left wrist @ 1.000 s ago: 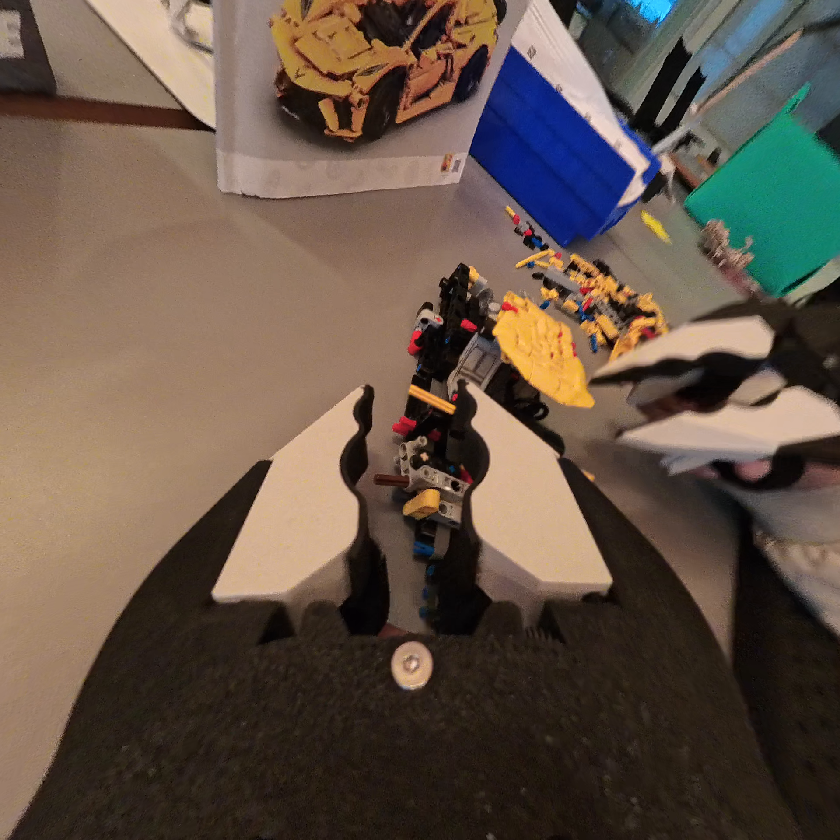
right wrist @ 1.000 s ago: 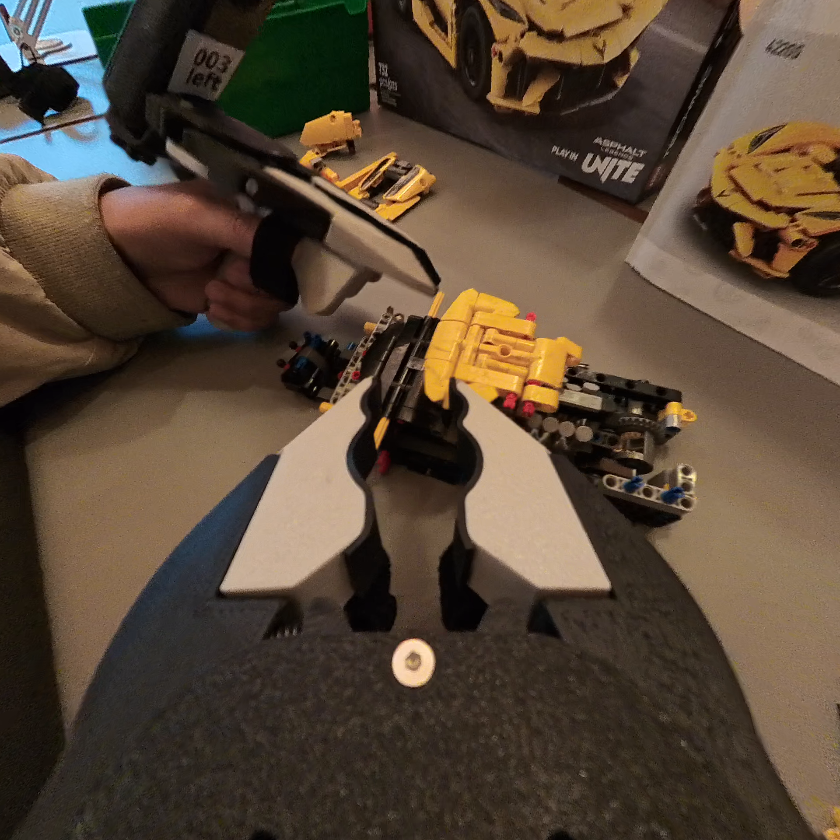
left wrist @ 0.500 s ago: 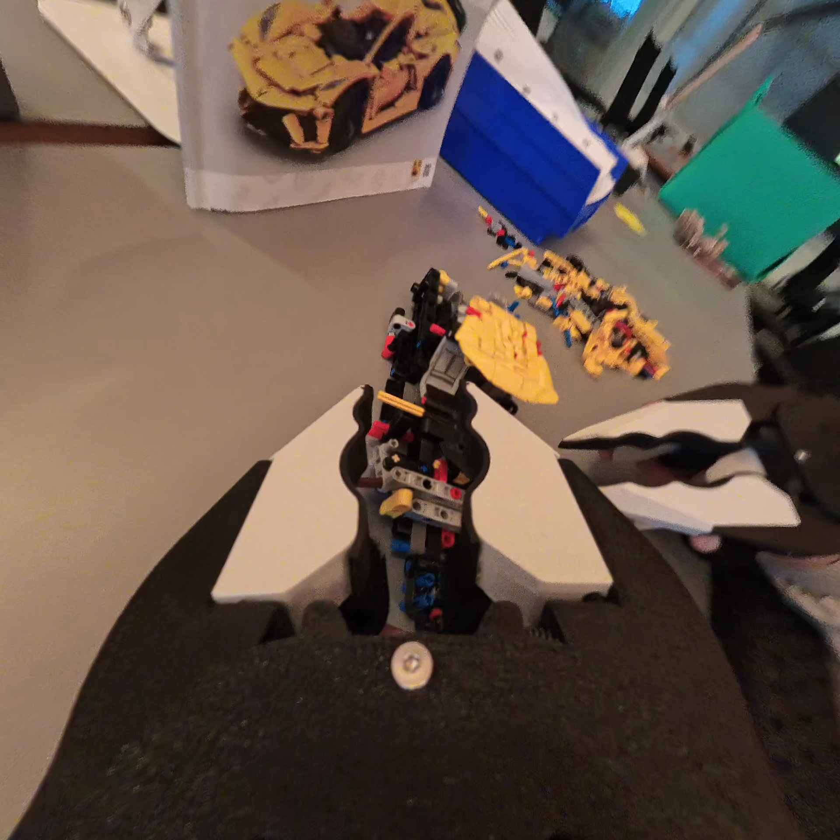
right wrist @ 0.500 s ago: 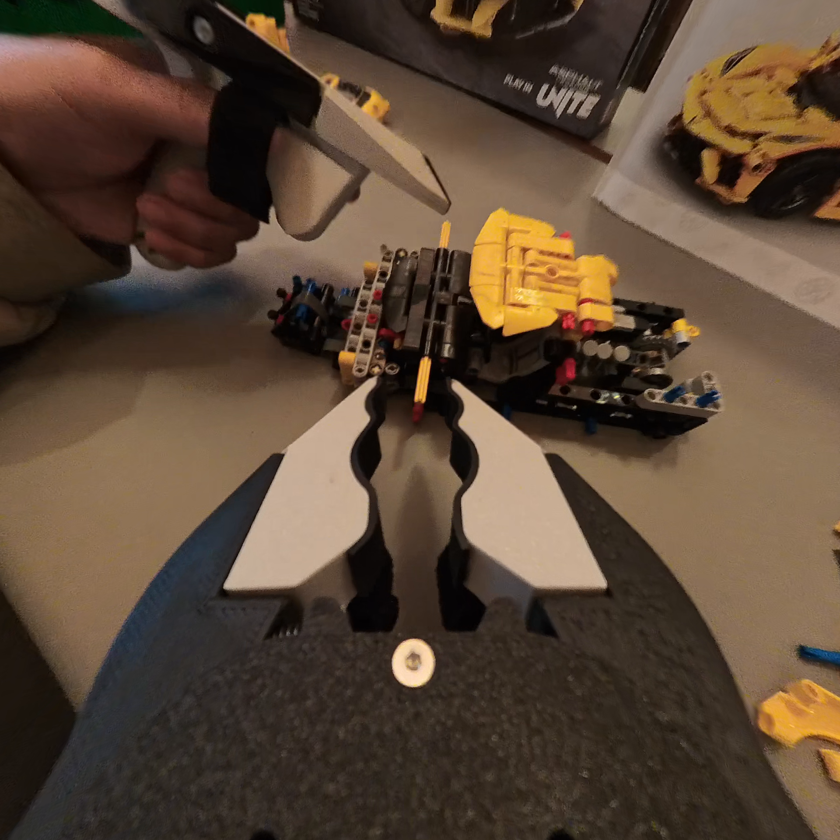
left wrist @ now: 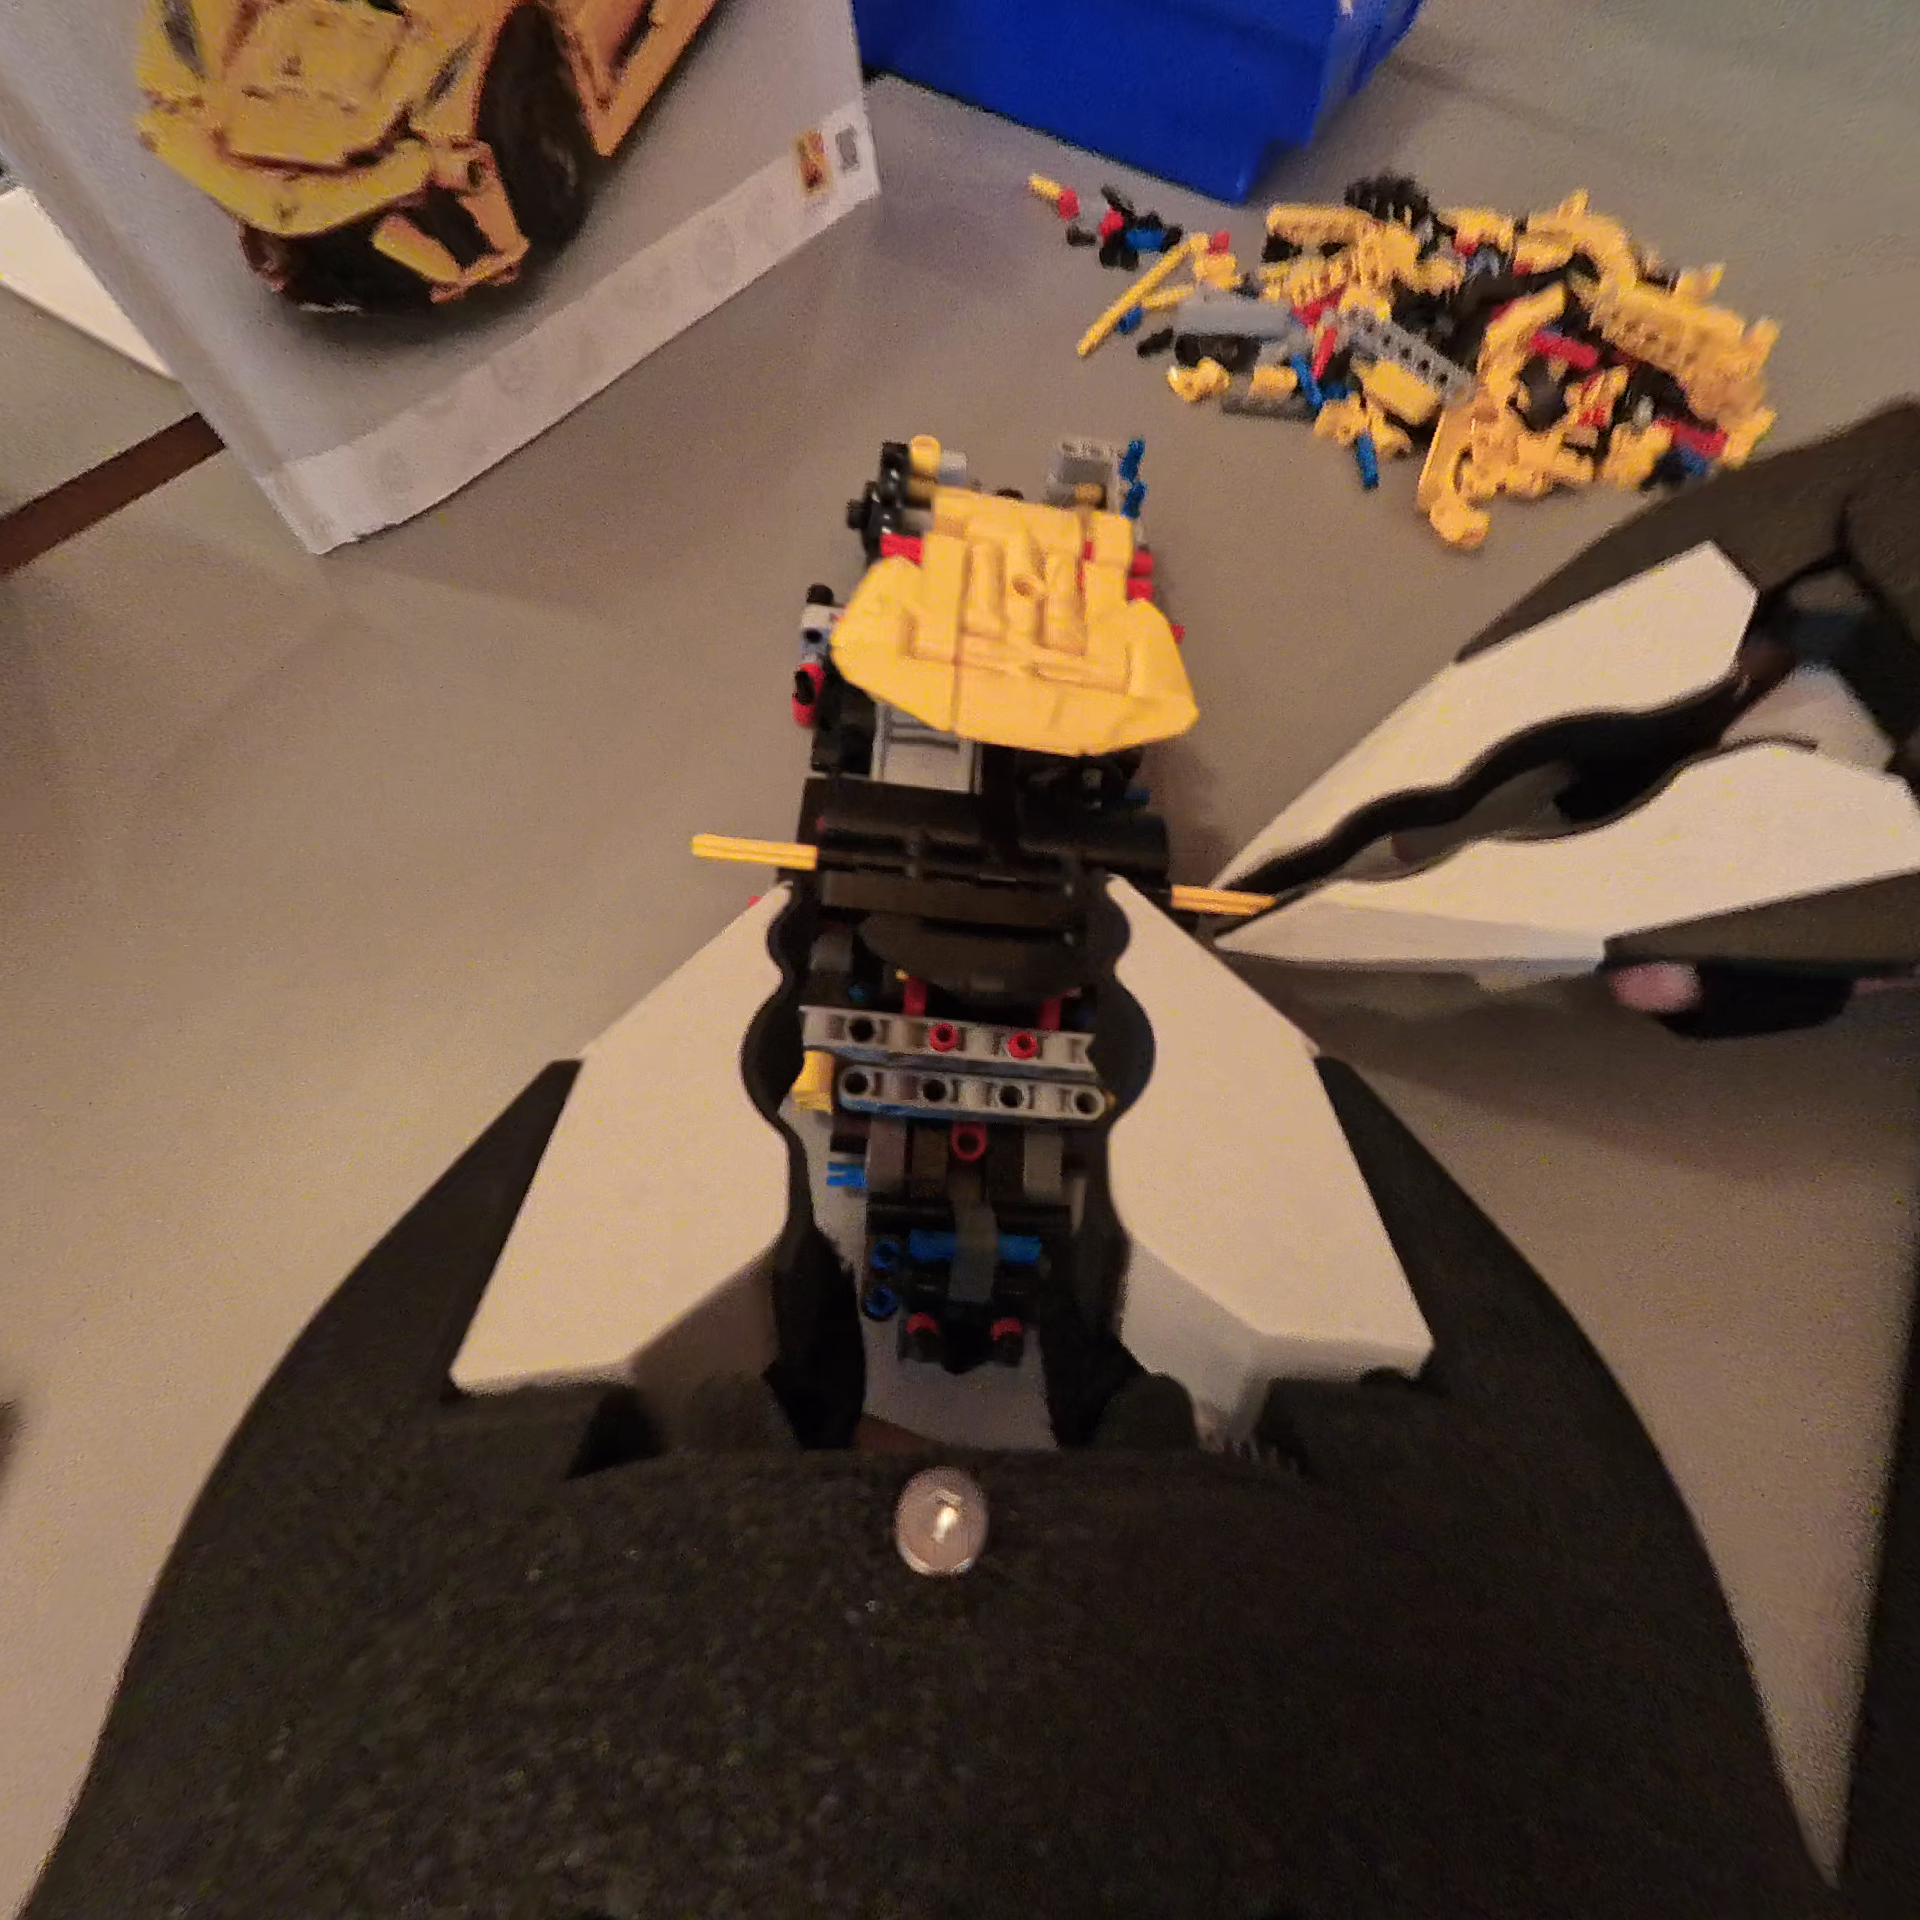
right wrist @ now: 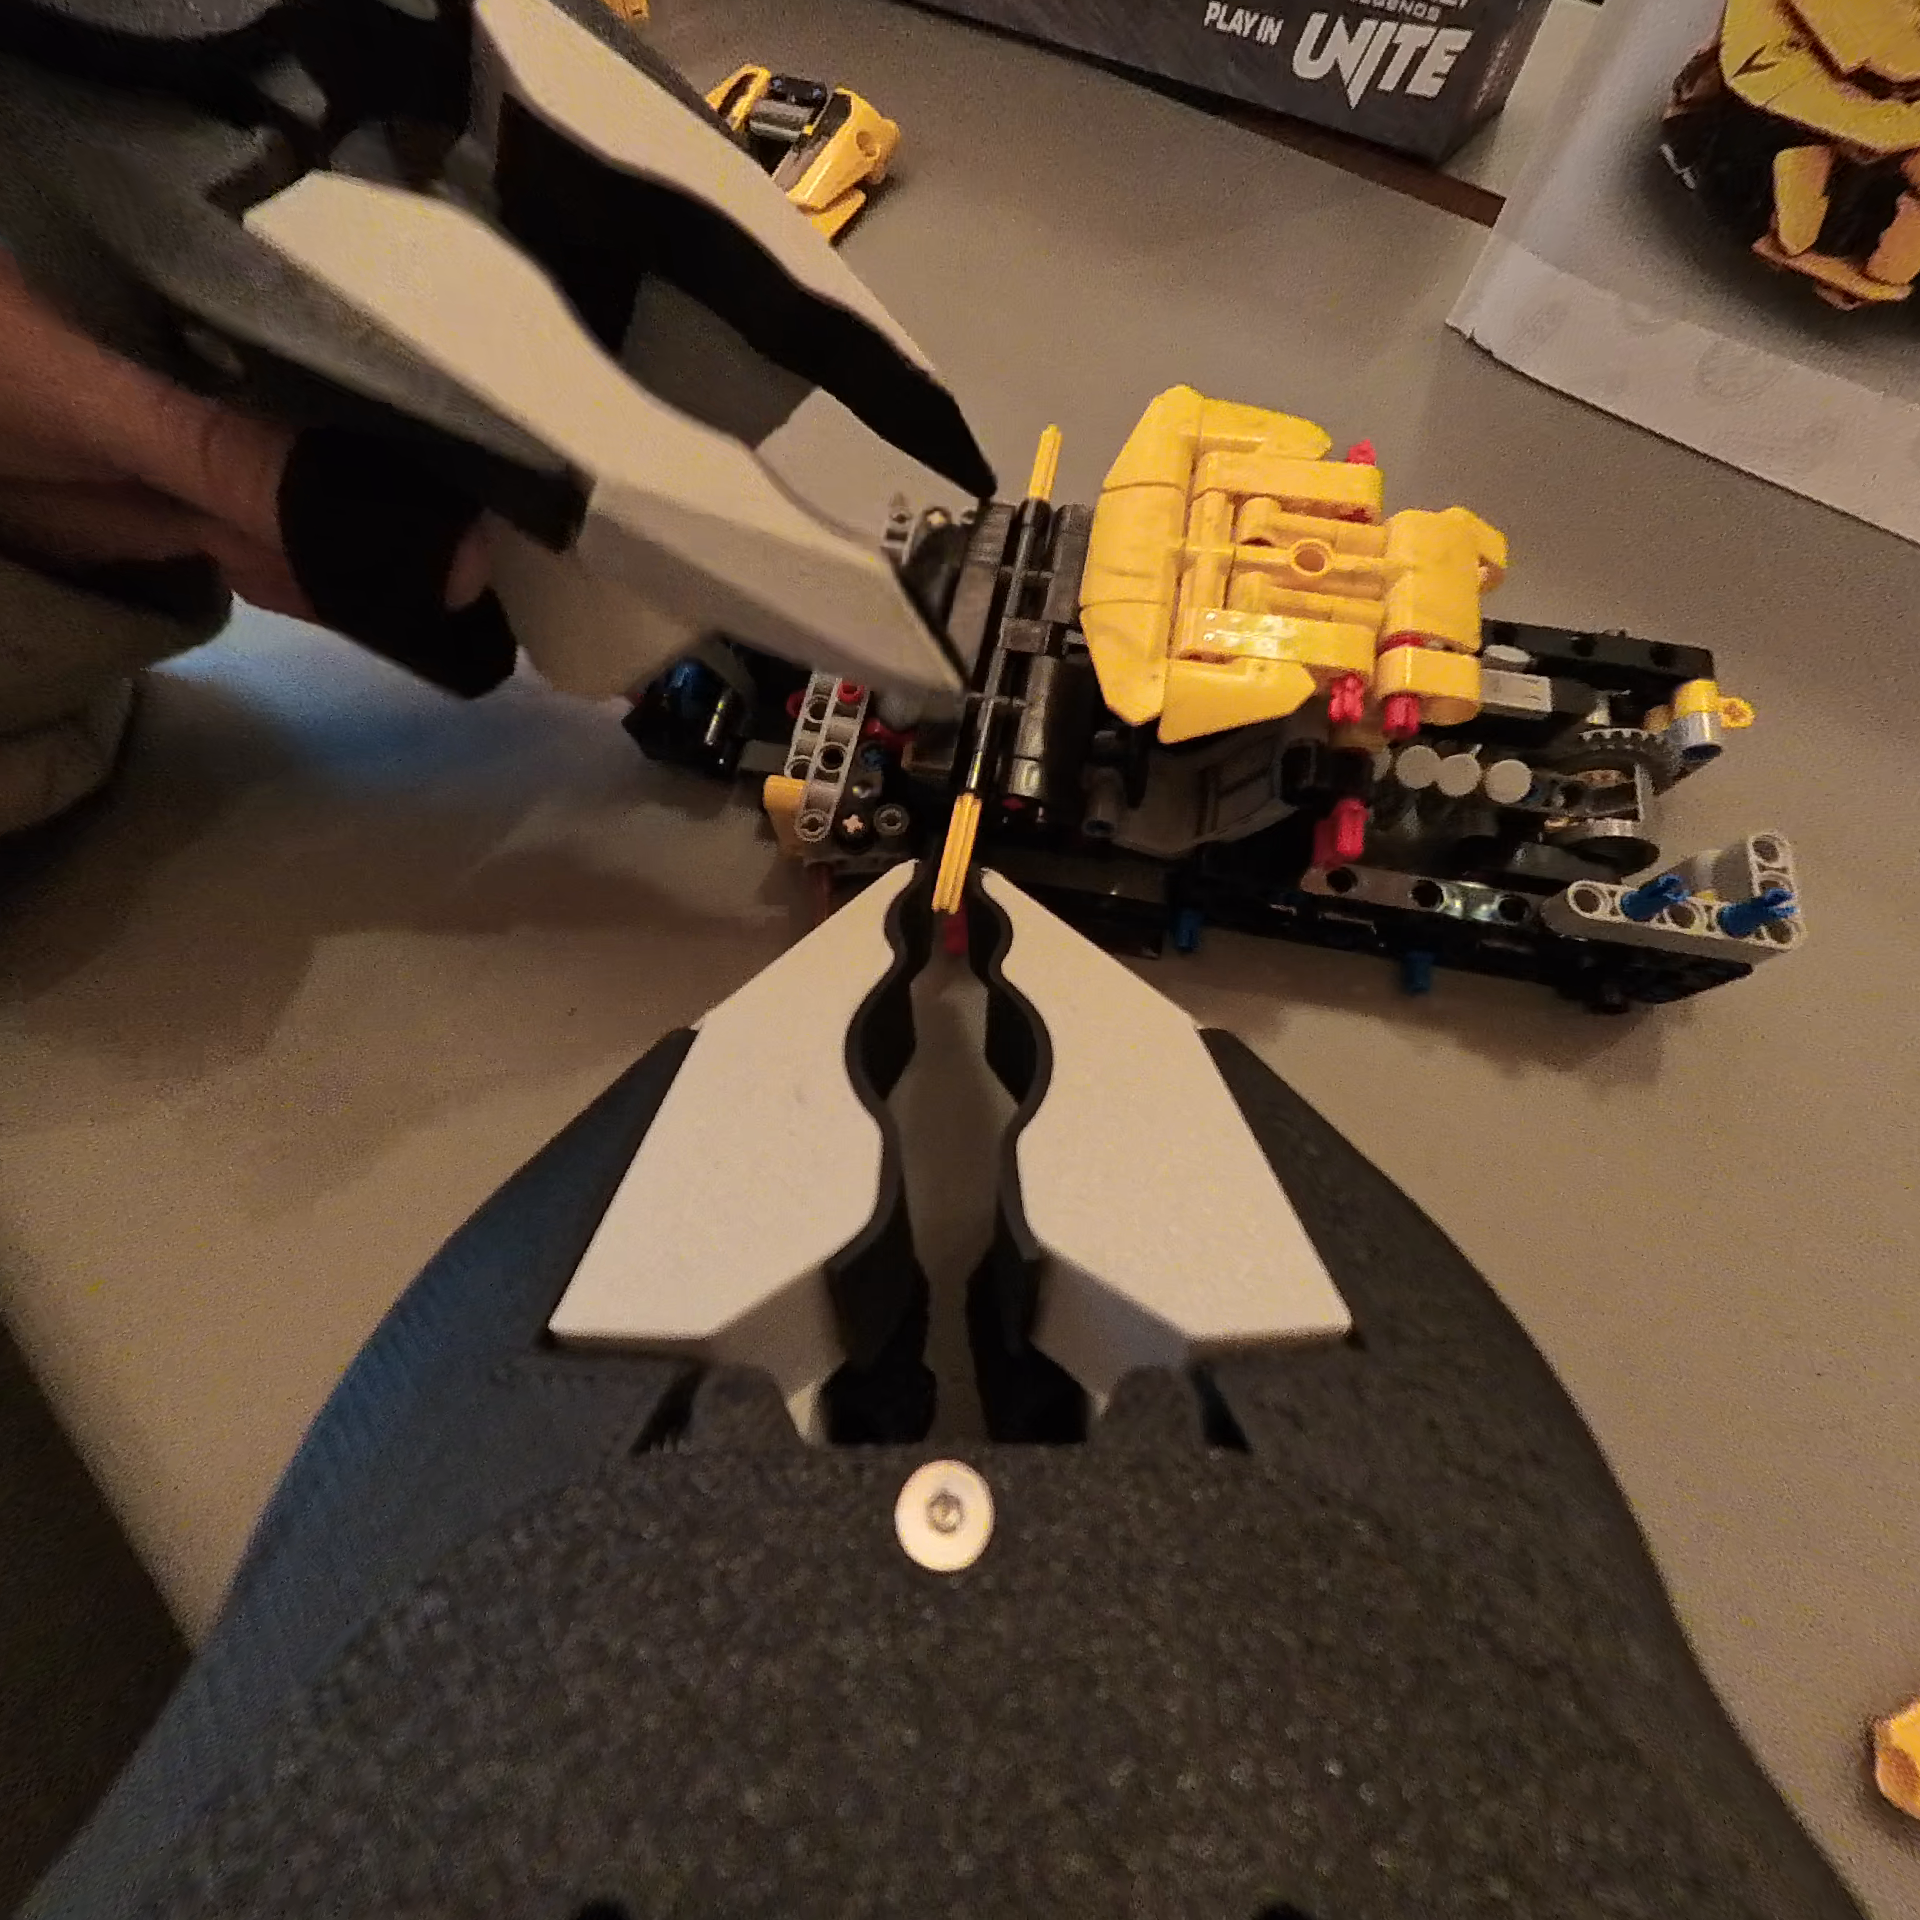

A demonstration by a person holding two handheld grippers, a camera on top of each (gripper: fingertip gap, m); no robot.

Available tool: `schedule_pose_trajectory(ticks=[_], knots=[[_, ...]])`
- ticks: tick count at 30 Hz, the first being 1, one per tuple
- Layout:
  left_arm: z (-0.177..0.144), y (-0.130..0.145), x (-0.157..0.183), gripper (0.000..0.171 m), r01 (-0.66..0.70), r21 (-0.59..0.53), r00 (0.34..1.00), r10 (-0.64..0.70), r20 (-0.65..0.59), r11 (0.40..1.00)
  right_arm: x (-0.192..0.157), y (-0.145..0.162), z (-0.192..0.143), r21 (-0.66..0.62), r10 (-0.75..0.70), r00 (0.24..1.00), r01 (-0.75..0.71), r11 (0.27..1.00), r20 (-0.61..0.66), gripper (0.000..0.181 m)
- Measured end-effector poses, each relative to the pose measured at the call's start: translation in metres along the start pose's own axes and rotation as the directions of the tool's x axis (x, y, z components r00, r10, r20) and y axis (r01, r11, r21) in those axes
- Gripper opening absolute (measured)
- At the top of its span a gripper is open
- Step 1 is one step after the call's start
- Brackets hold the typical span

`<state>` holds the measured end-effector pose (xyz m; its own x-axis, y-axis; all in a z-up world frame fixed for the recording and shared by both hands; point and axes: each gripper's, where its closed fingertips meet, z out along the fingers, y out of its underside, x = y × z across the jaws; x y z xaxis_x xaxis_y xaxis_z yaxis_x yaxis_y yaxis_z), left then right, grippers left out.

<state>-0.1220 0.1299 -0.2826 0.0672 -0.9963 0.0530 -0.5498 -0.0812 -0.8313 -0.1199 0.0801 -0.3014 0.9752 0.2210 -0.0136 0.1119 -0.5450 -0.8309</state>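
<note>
The left tool is standing wide open, its two white fingers reaching along either side of one end of a partly built black-and-grey brick car chassis. The chassis is lying lengthwise between them, and whether the fingers are pressing on it cannot be told. A person's hand is holding this tool from the left. The right tool is coming in from the side of the chassis with its fingers drawn nearly together. The near end of a thin yellow cross-axle is sitting just at their tips, but whether they are pinching it is not clear. That axle is running straight across the chassis through a black block and sticking out on both sides. Beyond it, a broad yellow brick body panel is already sitting on top, while the far end is showing bare beams, gears and pins. The model is resting about mid-way across the grey counter. Farther out, a heap of loose yellow, black, red and blue pieces is lying unused beside a blue plastic bin. A printed sheet picturing a yellow car, a small yellow-and-black sub-assembly and a dark cardboard box are lying toward the counter's far side.
</note>
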Motion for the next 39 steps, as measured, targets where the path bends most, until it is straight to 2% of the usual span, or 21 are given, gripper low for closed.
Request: schedule_pose_trajectory(ticks=[2, 4, 7, 10, 14, 16, 17, 20, 23, 27, 29, 30, 33, 39], knots=[[0.001, 0.001, 0.004, 0.062, -0.071, -0.009, 0.997, 0.071, 0.021, 0.997, 0.000, 0.001, 0.000, -0.005, -0.003, 1.000, 0.003, 1.000, 0.002, 0.005], [0.001, 0.000, 0.008, 0.062, -0.102, -0.004, 0.995, 0.102, 0.016, 0.995, 0.000, 0.001, -0.001, -0.008, -0.001, 1.000, 0.001, 1.000, 0.007, 0.004], [0.002, 0.000, 0.008, 0.062, -0.103, 0.005, 0.995, 0.103, 0.008, 0.995, 0.001, 0.002, -0.003, -0.006, -0.004, 1.000, 0.004, 1.000, 0.009, 0.004], [-0.003, -0.001, -0.007, 0.062, -0.108, 0.002, 0.992, 0.108, 0.073, 0.994, 0.002, 0.002, -0.003, 0.000, 0.013, 1.000, -0.013, 1.000, 0.025, 0.004], [-0.004, 0.002, -0.028, 0.062, 0.038, 0.013, 0.995, -0.039, 0.097, 0.999, 0.001, 0.003, -0.003, 0.003, 0.033, 0.999, -0.033, 0.999, 0.043, 0.004], [-0.003, 0.003, -0.037, 0.060, 0.163, 0.043, 0.983, -0.166, 0.074, 0.986, 0.002, 0.002, -0.004, 0.003, 0.022, 0.999, -0.022, 1.000, 0.038, 0.004], [-0.001, 0.002, -0.039, 0.056, 0.252, 0.062, 0.967, -0.254, 0.024, 0.966, 0.001, 0.002, -0.004, 0.003, 0.012, 0.999, -0.012, 1.000, 0.039, 0.004], [-0.001, -0.005, -0.034, 0.041, 0.475, 0.085, 0.872, -0.455, -0.182, 0.876, -0.002, 0.003, -0.005, 0.003, 0.022, 0.998, -0.022, 1.000, 0.064, 0.004], [-0.002, -0.007, -0.036, 0.027, 0.571, 0.088, 0.804, -0.534, -0.263, 0.816, -0.003, 0.003, -0.005, 0.000, 0.038, 0.996, -0.038, 0.999, 0.077, 0.004], [0.001, -0.006, -0.035, 0.022, 0.695, 0.046, 0.684, -0.641, -0.348, 0.718, -0.004, 0.003, -0.004, 0.002, 0.031, 0.997, -0.032, 0.999, 0.074, 0.004], [0.004, -0.005, -0.029, 0.021, 0.733, 0.002, 0.627, -0.675, -0.389, 0.680, -0.004, 0.003, -0.004, 0.003, 0.037, 0.996, -0.038, 0.999, 0.078, 0.004], [0.005, -0.005, -0.030, 0.022, 0.741, 0.006, 0.621, -0.683, -0.384, 0.671, -0.004, 0.003, -0.003, 0.004, 0.044, 0.996, -0.044, 0.999, 0.083, 0.004], [0.007, -0.002, -0.033, 0.008, 0.740, 0.017, 0.635, -0.691, -0.345, 0.672, -0.005, 0.003, -0.003, 0.005, 0.060, 0.994, -0.061, 0.998, 0.094, 0.004], [0.006, -0.001, -0.036, 0.005, 0.739, 0.013, 0.636, -0.691, -0.343, 0.674, -0.005, 0.002, -0.004, -0.001, 0.052, 0.994, -0.052, 0.999, 0.093, 0.004]])
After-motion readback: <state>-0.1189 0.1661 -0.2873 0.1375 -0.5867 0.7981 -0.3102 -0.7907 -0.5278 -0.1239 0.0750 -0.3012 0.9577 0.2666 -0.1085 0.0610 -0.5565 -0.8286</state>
